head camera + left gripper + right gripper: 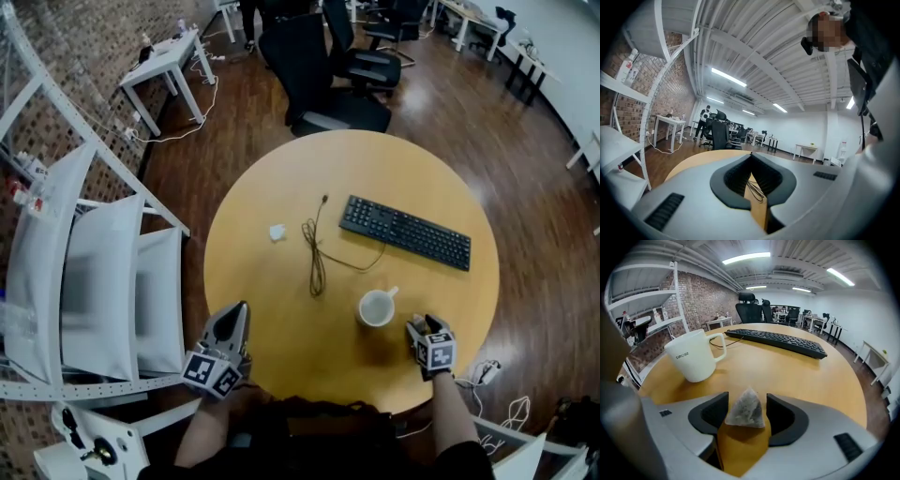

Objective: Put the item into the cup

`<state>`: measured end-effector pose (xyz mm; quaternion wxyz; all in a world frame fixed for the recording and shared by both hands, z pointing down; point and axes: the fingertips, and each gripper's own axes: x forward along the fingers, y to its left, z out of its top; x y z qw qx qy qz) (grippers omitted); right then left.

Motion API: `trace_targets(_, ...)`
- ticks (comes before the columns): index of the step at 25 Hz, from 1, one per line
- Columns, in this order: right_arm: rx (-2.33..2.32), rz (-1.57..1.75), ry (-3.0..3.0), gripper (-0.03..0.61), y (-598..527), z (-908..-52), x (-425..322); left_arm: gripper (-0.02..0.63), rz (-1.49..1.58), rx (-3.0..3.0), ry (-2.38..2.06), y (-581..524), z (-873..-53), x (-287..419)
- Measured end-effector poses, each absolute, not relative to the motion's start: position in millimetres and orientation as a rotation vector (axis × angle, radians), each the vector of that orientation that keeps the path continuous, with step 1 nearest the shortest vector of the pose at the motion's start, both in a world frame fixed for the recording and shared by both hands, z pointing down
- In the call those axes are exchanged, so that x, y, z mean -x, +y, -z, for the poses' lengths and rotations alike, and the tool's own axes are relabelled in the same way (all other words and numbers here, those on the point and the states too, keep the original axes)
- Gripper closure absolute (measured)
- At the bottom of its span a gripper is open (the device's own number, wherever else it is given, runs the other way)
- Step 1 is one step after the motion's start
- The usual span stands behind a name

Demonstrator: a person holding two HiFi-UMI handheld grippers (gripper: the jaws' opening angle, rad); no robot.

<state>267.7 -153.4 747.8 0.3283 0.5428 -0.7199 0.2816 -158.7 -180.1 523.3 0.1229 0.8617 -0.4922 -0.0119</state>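
A pyramid-shaped tea bag [746, 409] stands on the round wooden table [281, 319], between the two jaws of my right gripper [746, 398]. The jaws stand wide open, with a gap between each pad and the bag. A white cup [693, 361] with its handle to the right sits a little ahead and left of this gripper. In the head view the cup [377, 307] stands near the table's front edge, and my right gripper [419, 326] is just right of it. My left gripper [234, 317] hovers at the table's front left, shut and empty; its fingertips meet [751, 155].
A black keyboard [405, 232] lies at the table's back right. A dark coiled cable [317, 253] and a small white scrap [277, 232] lie mid-table. A white shelf rack [94, 281] stands to the left, and black office chairs [319, 66] stand beyond the table.
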Motion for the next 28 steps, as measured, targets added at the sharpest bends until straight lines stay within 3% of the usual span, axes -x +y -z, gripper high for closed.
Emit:
trace_targets(3,-1.431,-0.723,-1.837,0.421,-150,-751,-272,0.620,0.040,-2.512,-1.428,-179,-523,156)
trace_targets(6,-1.455,-0.718,-1.861,0.468,-151,-745,-272,0.620,0.031,-2.513,-1.424,-181,-525,154)
trace_targets(17,-1.574,-0.510,-2.105,0.471,-182,-625,-244,0.620,0.073,-2.515,-1.446,-177,-510,165)
trace_targets(28,-1.468,-0.359,-2.288,0.469,-199,-583,-176,0.620,0.131,-2.471,-1.544,-147,-505,192)
